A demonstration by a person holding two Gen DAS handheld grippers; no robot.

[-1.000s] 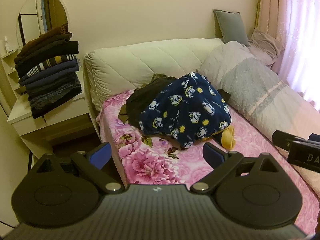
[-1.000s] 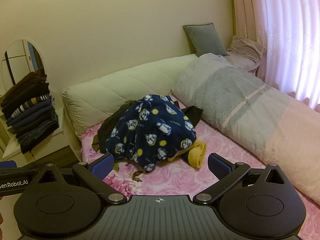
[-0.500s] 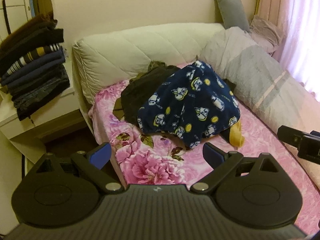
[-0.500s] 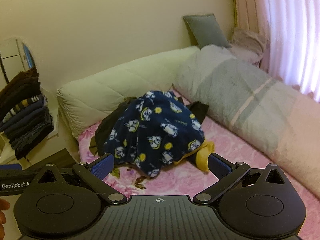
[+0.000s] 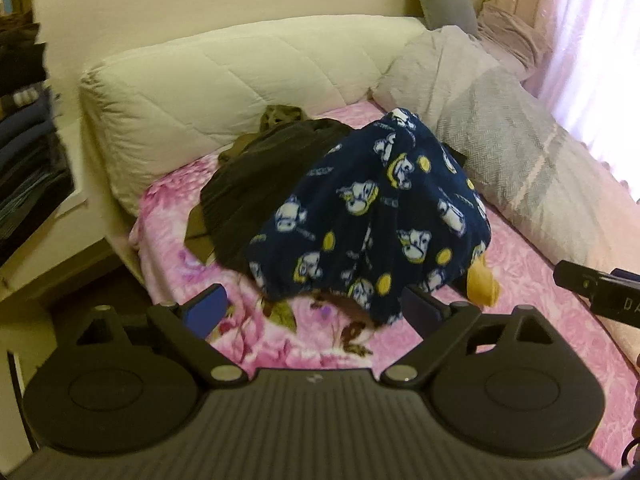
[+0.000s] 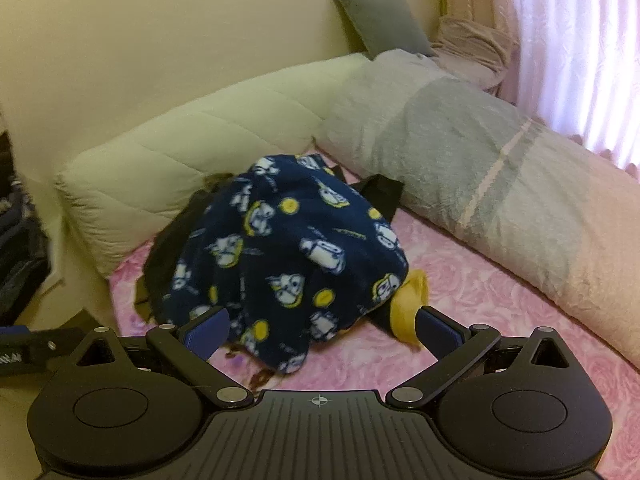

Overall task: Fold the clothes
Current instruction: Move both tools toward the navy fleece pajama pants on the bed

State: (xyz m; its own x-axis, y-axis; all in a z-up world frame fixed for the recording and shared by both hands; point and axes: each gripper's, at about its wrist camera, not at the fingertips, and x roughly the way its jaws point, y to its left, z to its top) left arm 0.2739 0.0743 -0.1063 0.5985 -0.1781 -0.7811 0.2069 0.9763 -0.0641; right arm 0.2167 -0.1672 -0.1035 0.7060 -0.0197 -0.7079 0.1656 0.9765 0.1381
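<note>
Nearest the cameras, the left gripper (image 5: 314,312) is hovering low over the bed (image 5: 532,292) with its fingers (image 5: 206,312) spread wide and nothing between them, and the right gripper (image 6: 318,330) is hanging the same way, fingers (image 6: 436,334) apart and empty. Just ahead of both lies the pile (image 5: 340,204), a loose heap in the middle of the pink floral bed: a navy fleece (image 6: 288,252) printed with white and yellow figures is draping over the top, a yellow cuff (image 6: 408,308) is poking out at the fleece's right edge, close by the right fingers, and a black garment (image 5: 260,176) with an olive one (image 5: 280,118) behind it is showing at the fleece's left. None of these is lying flat or squared. Left of the pile, off the bed, a stack (image 5: 24,152) of dark folded clothes is sitting on a white stand, which suits a folding job part done, though one moment cannot say who stacked it. Behind the pile a cream headboard (image 5: 240,80) is running across; right of the pile a grey rolled quilt (image 6: 460,168) is lying along the bed, with a grey pillow (image 6: 380,20) and curtain (image 6: 580,48) beyond. The step in hand looks like reaching for the fleece. The next move probably calls for pinching its near hem at two separated points and lifting it clear of the garments beneath so it can be spread on the open sheet.
</note>
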